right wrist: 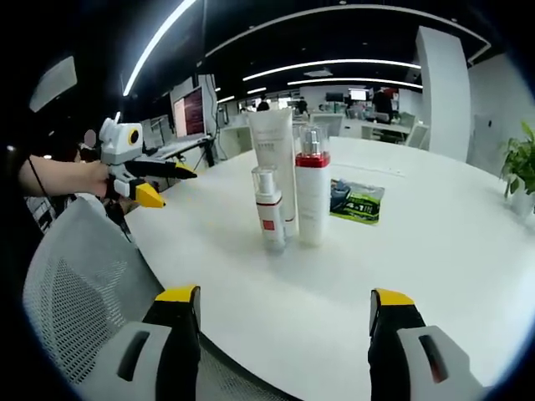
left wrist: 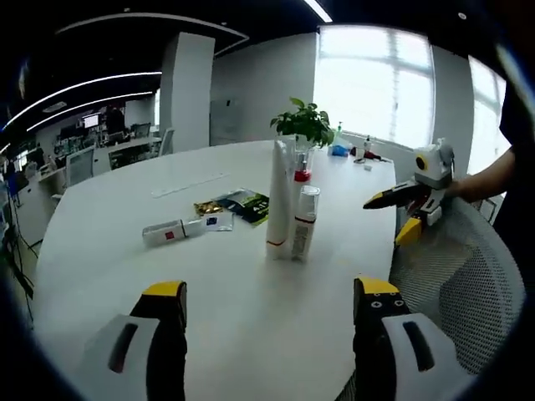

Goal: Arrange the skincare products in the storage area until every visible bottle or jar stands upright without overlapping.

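Your left hand-held gripper [left wrist: 269,313] has its jaws spread wide with nothing between them, and your right hand-held gripper [right wrist: 284,322] is spread and empty too. Both hang back from the desk [left wrist: 117,209] edge, over the mesh chair [right wrist: 79,276].

Straight ahead of the left hand-held gripper stands a tight cluster: the tall white tube [left wrist: 279,200], a small bottle with a clear cap [left wrist: 304,221] just beside it on the near right, and a red-capped bottle [left wrist: 302,171] behind them. In the right gripper view the same three stand upright, with the red-banded bottle [right wrist: 313,188] touching or nearly touching the tube. These look done; leave them alone.

The piece still to fix is the white bottle lying on its side [left wrist: 165,233], ahead and to the left of the left hand-held gripper, well apart from the cluster. Next to it lie a small flat packet [left wrist: 219,220] and a dark green sachet [left wrist: 236,204].

I judge the next step to be standing that bottle up, and the left hand-held gripper is the better placed for it. Bring the jaws down across the body's width, near the middle, so it does not swing as you lift. Close firmly, as the round plastic may roll. Turn it cap-up and set it down on bare desk with a clear gap from the cluster, so nothing tips or overlaps. Keep the right hand-held gripper clear of the standing three while you work.
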The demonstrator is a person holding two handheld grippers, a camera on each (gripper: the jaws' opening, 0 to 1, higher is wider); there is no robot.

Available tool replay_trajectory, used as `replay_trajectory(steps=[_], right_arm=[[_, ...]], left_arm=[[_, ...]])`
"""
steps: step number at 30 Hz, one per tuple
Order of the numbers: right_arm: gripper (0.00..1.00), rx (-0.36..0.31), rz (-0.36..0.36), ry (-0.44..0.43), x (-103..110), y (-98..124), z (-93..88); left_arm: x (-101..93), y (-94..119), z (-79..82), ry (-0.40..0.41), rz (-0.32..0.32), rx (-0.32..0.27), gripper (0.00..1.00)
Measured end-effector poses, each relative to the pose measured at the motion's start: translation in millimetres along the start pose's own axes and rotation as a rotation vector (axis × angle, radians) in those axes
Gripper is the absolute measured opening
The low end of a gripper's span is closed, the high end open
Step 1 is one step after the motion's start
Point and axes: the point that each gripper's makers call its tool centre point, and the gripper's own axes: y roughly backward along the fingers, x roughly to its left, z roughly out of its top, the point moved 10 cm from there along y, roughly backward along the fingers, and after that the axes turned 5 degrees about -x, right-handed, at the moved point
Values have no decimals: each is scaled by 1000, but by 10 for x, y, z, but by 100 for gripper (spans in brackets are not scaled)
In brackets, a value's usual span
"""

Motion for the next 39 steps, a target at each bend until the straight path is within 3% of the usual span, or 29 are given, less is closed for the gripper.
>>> replay_trajectory(steps=[4, 15, 24, 27, 32, 39], right_arm=[[88, -3, -2, -4, 4, 5, 6], [87, -9, 1, -12, 21, 11, 19], [87, -15, -2, -21, 6, 1, 17], [87, -16, -5, -24, 1, 6, 16], [87, -16, -8, -27, -26, 9, 7], [87, -20, -10, -27, -18, 9, 13]], left_arm=[[-57, 179, 41, 85, 28, -48, 84], [-11, 583, -99, 150, 145, -31, 96], [-98, 619, -220, 166, 168, -14, 99], [-118, 601, -252, 206, 183, -33, 99], [-76, 575, -383, 180, 218, -2, 98], [-101, 585, -354, 159, 219, -1, 95]])
